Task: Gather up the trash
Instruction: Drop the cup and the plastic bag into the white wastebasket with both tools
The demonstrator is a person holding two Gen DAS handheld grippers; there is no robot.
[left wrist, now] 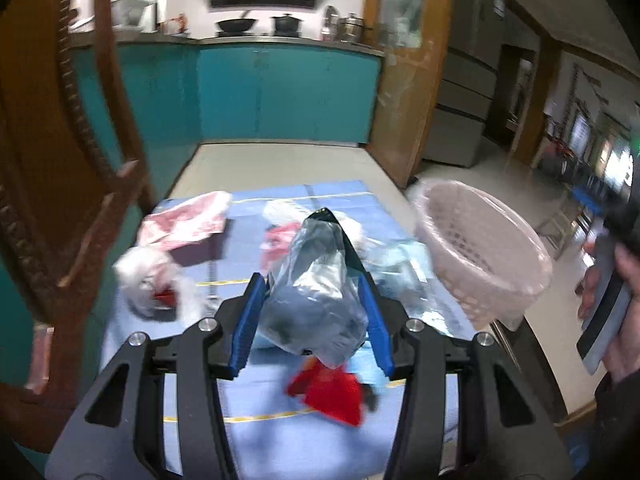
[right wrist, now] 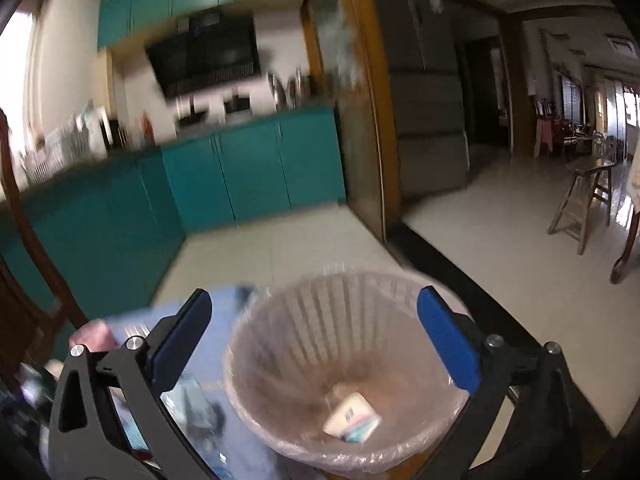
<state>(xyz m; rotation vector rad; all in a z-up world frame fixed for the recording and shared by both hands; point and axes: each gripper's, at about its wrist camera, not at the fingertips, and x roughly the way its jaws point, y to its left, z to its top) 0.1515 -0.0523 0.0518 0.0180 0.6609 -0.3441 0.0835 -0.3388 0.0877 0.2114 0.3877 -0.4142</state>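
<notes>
Soft indoor daylight, bright at the right; motion blur throughout, fisheye bending with dark corners.

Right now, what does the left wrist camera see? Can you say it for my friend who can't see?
The left tool grips a crumpled clear plastic bag above a blue tablecloth littered with wrappers, including a red scrap. A pink lined wastebasket stands at the right, with teal kitchen cabinets behind.

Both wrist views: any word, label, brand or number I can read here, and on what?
None can be read.
Small carton in the lined basket: dark print, too blurred.
Pink-and-white wrapper on the blue cloth: pattern only, blurred.
Clear bag in the left tool: no text seen.
</notes>
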